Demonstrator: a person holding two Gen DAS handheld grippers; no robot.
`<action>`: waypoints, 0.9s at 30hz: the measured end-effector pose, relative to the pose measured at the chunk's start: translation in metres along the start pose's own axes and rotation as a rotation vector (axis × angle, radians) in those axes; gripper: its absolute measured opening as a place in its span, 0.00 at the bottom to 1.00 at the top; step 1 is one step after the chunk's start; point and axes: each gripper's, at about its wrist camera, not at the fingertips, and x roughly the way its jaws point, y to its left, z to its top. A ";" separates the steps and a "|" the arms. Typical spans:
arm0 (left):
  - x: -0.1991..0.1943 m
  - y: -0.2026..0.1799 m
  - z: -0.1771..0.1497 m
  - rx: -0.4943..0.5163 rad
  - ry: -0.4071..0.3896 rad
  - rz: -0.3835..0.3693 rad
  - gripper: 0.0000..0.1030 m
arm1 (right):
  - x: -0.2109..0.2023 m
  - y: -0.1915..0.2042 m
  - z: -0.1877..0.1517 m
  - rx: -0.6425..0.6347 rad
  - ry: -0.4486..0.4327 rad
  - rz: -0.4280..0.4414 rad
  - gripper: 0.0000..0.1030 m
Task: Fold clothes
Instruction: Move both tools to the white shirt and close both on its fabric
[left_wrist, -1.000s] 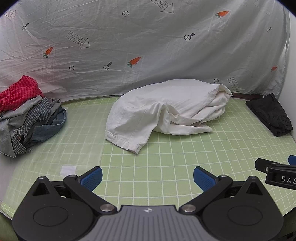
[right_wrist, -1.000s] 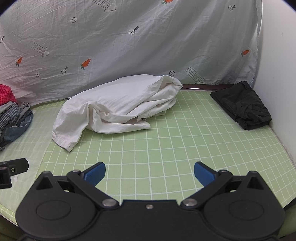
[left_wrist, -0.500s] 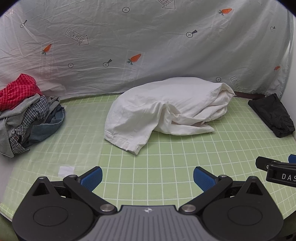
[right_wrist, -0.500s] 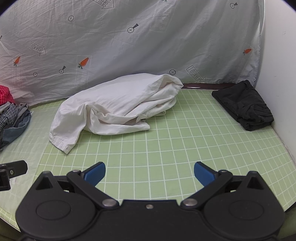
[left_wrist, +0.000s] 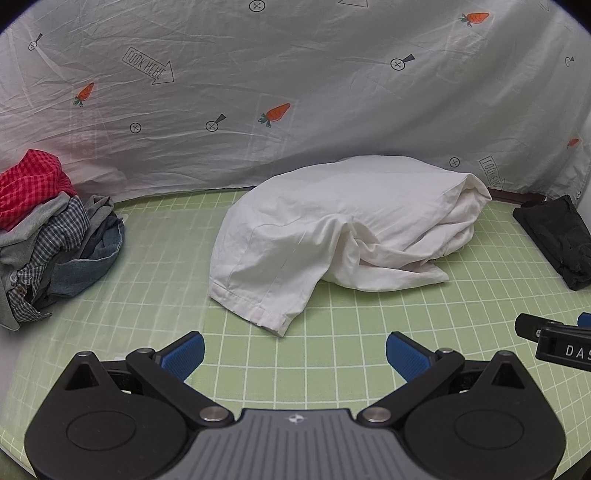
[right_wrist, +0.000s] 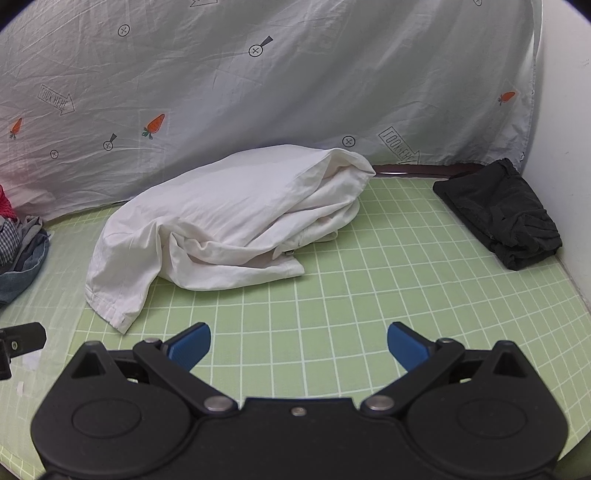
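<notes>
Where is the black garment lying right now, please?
In both views the black garment lies folded at the mat's far right corner, by the wall, apart from the white garment.

My blue finger pads frame a light green mat gridded in white; plain white garment dead centre, black folded one right, red check, grey plaid and blue denim in the pile left, pale grey backdrop sheet dotted with orange carrots

The black plastic left gripper is showing blue ribbed finger pads and silver screws. The black plastic right gripper is looking the same, with white letters "DAS" on its side.
</notes>
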 end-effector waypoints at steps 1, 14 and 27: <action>0.005 0.001 0.004 -0.001 0.005 0.000 1.00 | 0.005 0.001 0.003 0.002 0.005 -0.003 1.00; 0.109 0.020 0.062 -0.083 0.102 0.029 1.00 | 0.106 0.010 0.069 -0.026 0.056 -0.063 1.00; 0.223 0.038 0.072 -0.122 0.292 0.104 1.00 | 0.222 0.011 0.089 -0.019 0.119 -0.108 1.00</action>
